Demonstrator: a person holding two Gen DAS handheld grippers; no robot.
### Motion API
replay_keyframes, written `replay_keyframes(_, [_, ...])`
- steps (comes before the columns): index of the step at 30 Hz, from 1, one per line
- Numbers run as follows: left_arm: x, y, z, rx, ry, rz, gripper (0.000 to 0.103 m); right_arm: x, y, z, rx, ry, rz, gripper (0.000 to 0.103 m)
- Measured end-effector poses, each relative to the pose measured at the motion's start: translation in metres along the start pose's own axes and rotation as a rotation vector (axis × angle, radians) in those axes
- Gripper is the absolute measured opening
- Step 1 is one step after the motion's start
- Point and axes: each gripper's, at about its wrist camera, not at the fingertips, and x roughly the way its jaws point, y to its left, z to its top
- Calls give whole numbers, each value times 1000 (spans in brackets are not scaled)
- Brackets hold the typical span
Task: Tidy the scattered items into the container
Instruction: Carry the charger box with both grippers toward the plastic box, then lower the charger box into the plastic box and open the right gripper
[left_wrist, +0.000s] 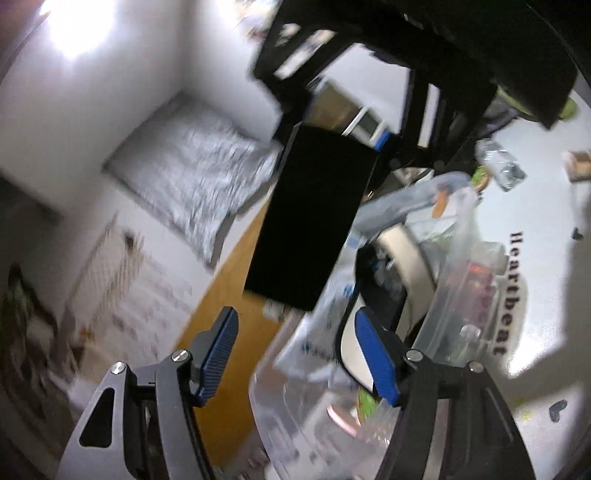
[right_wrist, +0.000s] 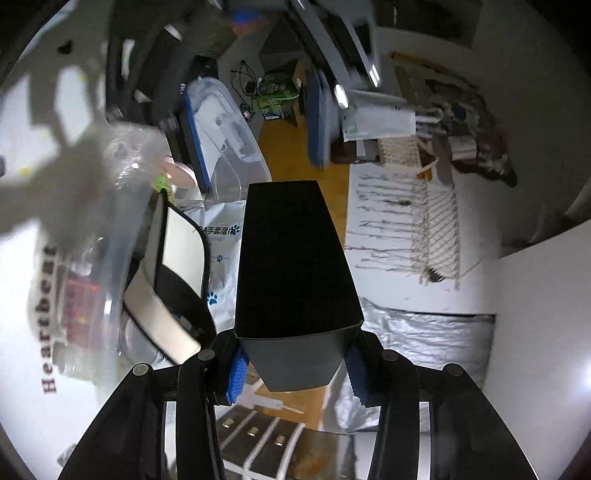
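Black box sits clamped between the right gripper's jaws, raised beside the clear container crowded with a mirror and wipes pack. Left gripper has its jaws apart, empty, over the container's rim.

Left gripper: black angular frame, silver round-head screws at the pivots, triangular cut-out in the outer arm, blue ribbed pads on both fingers. Right gripper: same black linkage, dark round screw heads, blue ribbed pads.
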Motion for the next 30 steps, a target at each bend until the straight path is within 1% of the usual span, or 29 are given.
replay_keyframes(3, [5, 8, -17, -89, 65, 10, 66, 38, -4, 5, 57, 14, 56, 46])
replay_keyframes(5, [9, 11, -29, -138, 101, 21, 66, 61, -2, 9, 95, 37, 119, 46])
replay_keyframes(8, [11, 11, -45, -183, 136, 45, 66, 92, 5, 17, 129, 85, 213, 46])
replay_keyframes(11, [10, 12, -54, -213, 156, 53, 66, 125, 20, 26, 143, 178, 307, 46])
replay_keyframes(16, [8, 13, -64, -225, 174, 56, 66, 167, 34, 39, 207, 345, 461, 46])
replay_keyframes(18, [9, 15, -68, -235, 181, 62, 66, 178, 40, 44, 208, 402, 497, 46])
replay_keyframes(21, [9, 19, -73, -266, 188, 61, 66, 189, 52, 51, 198, 477, 498, 46])
replay_keyframes(24, [9, 23, -75, -296, 195, 55, 66, 193, 53, 57, 178, 510, 489, 46])
replay_keyframes(26, [9, 25, -77, -311, 198, 47, 66, 195, 48, 57, 220, 521, 523, 51])
replay_keyframes(27, [9, 25, -77, -316, 199, 45, 66, 195, 47, 56, 237, 522, 542, 62])
replay_keyframes(28, [9, 26, -78, -321, 200, 43, 66, 195, 45, 55, 254, 524, 561, 77])
replay_keyframes(30, [9, 28, -78, -329, 200, 41, 66, 193, 41, 54, 259, 510, 573, 81])
